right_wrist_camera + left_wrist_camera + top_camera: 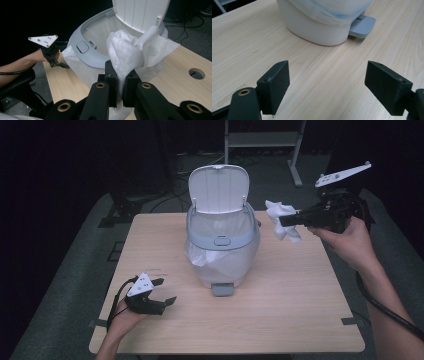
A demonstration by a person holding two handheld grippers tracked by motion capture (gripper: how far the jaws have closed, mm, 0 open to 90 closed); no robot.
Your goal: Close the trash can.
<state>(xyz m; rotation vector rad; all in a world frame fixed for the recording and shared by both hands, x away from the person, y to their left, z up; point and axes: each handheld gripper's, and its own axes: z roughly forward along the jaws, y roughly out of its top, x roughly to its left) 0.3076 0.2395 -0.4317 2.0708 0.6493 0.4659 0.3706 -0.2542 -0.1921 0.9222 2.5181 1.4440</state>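
**Tissue held beside open pedal bin**

Hidden or unclear: the inside of the pedal bin (222, 245) is screened by its white liner (75, 62), and its contents cannot be made out. In the left gripper view the bin's upper part is cut off at the frame top. The lower end of the crumpled tissue (281, 220) is pinched out of sight between the jaws in the right gripper view.

Edges and room: the bin is stood near the middle of the wooden table (280, 310), lid (218, 187) raised upright, foot pedal (362, 26) facing the person. Bare tabletop is seen in front of the bin and to both sides. The right gripper (287, 220) is held above the table's far right part, just right of the bin rim, jaws clamped on the tissue. The left gripper (165, 292) is held low over the near left area, jaws spread wide, nothing between them, well apart from the bin.

Between views: a round hole (197, 73) in the tabletop is recorded from the right gripper view. Pedal ribbing is recorded from the left gripper view.
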